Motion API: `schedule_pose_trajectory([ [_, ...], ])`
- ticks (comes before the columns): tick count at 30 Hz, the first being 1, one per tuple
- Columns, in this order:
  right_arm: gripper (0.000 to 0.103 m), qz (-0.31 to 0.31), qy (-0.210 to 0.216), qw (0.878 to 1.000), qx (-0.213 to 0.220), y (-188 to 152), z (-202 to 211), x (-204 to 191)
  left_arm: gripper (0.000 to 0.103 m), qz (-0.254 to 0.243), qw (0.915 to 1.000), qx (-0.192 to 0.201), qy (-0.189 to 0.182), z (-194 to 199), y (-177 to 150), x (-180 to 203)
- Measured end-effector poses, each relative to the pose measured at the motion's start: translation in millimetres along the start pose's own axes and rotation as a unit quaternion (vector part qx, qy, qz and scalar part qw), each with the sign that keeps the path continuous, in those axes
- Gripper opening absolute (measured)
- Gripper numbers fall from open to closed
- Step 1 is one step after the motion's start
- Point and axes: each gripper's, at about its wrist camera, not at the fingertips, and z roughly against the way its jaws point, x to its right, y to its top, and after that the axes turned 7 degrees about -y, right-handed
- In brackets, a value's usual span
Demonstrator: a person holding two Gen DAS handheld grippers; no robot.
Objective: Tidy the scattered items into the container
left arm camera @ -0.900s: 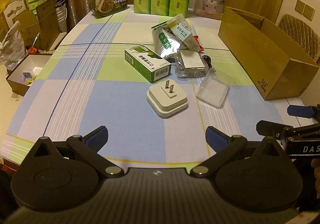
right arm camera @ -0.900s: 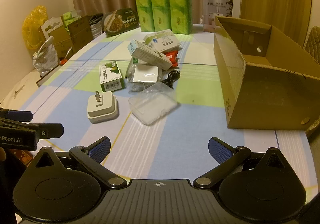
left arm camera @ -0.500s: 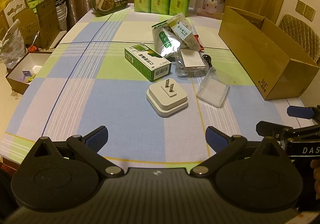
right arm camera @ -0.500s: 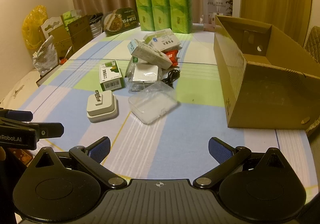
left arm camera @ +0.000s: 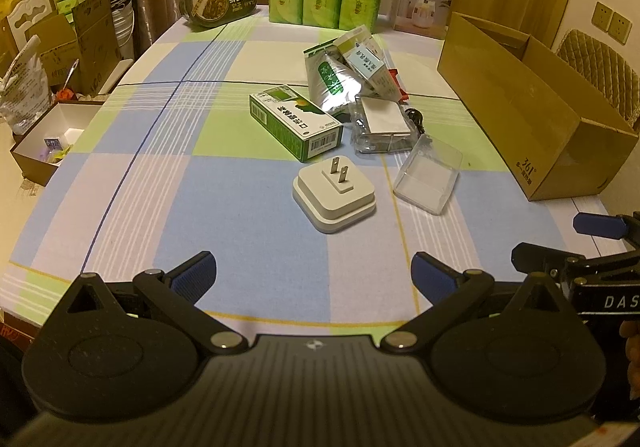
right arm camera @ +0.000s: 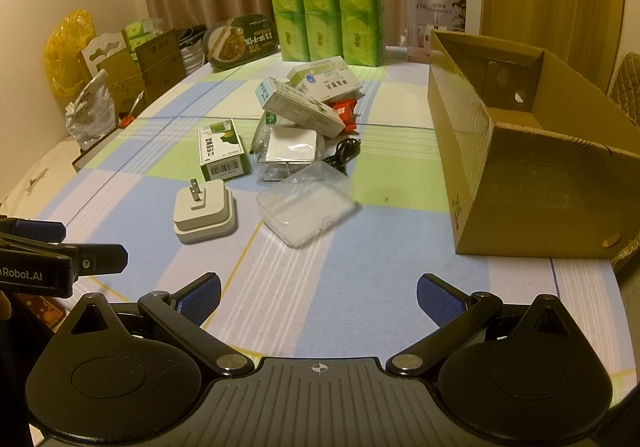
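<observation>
The open brown cardboard box [right arm camera: 532, 167] stands at the right of the checked tablecloth [right arm camera: 360, 287], and what shows of its inside looks bare, so the tidying seems not to have begun. Every loose item lies left of it, apart from the box: the green carton [left arm camera: 296, 121], the white plug adapter [left arm camera: 334, 199] nearest, the clear plastic case [right arm camera: 306, 203] just right of it, then the farther heap of medicine boxes [right arm camera: 312, 99], bagged white pad [right arm camera: 290, 145] and black cable [right arm camera: 344, 151]. The left gripper [left arm camera: 314, 275] and right gripper [right arm camera: 318, 297] hover at the near edge, jaws spread wide, holding nothing.
</observation>
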Motion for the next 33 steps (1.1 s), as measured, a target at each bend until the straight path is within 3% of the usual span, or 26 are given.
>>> schedule_pose_trajectory([
  [16,0.101,0.004,-0.001,1.000,-0.013,-1.0,-4.7,5.5,0.102,-0.017,0.9991,-0.022,-0.032,-7.7,6.3,1.3],
  [23,0.101,0.033,0.009,0.999,-0.014,4.7,-9.0,7.1,0.102,-0.076,0.9959,-0.035,-0.033,-15.6,23.2,-0.8],
  [27,0.101,0.071,0.015,0.997,-0.011,10.5,-14.8,4.4,0.101,-0.151,0.9865,-0.047,-0.042,-26.5,32.6,-1.3],
  [33,0.101,0.144,0.035,0.989,-0.018,19.6,-35.9,-5.0,0.098,-0.275,0.9562,-0.063,-0.080,-48.4,41.6,-2.1],
])
